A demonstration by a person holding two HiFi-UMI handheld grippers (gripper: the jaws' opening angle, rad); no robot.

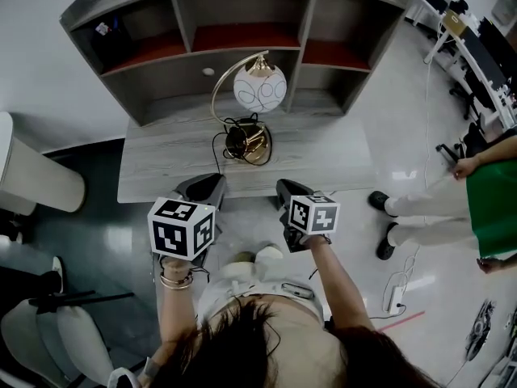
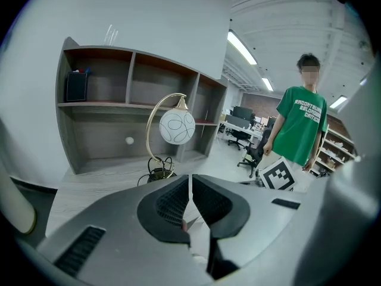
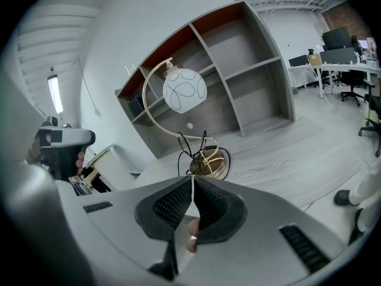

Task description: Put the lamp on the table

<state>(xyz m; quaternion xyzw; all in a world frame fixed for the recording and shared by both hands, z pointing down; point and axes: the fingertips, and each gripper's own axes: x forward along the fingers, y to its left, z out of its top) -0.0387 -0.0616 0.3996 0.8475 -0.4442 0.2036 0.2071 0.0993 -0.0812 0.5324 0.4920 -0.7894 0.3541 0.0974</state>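
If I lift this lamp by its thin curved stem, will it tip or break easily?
Probably top-heavy: the globe shade hangs from the thin stem above a small base, so it may tip. The shade looks like glass, likely fragile.

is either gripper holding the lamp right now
No, the lamp stands free on the table, while the left gripper and right gripper are both shut and empty, apart from it.
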